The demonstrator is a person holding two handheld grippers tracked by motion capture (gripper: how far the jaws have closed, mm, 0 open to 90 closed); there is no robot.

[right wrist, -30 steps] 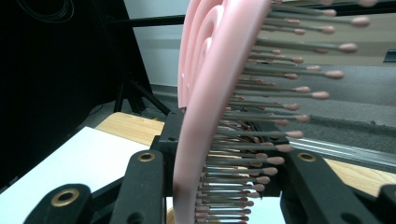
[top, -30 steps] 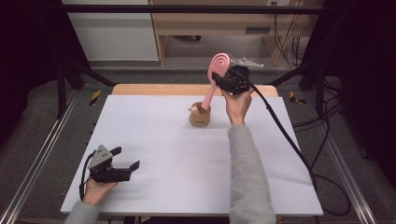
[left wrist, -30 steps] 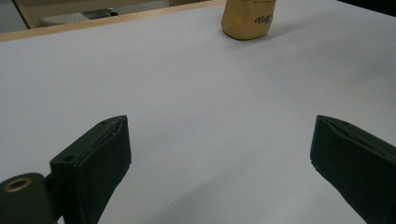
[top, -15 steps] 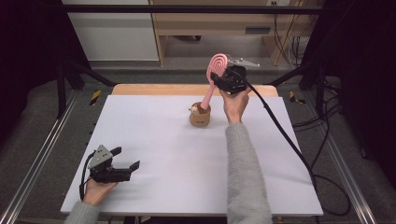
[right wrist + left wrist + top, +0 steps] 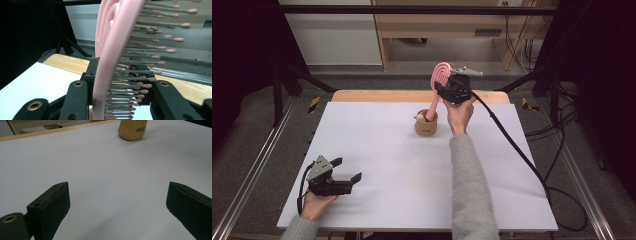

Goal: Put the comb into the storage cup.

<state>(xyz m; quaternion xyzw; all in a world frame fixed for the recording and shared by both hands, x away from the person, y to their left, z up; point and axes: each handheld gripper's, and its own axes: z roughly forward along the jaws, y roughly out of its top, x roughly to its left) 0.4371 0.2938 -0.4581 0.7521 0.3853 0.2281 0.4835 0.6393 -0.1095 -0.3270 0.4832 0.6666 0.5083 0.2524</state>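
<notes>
I've got the right claw (image 5: pixel 447 86) clenched on the head of the pink hairbrush (image 5: pixel 438 87), up near the far edge of the counter (image 5: pixel 377 130). Brush's long axis runs steeply down-left from the claw, handle tip inside the wooden cup (image 5: pixel 426 124), which sits just below & beside my right hand. Brush leans, not upright. Left claw (image 5: pixel 347 172) rests released at the near-left corner, well apart, so right does the work
</notes>
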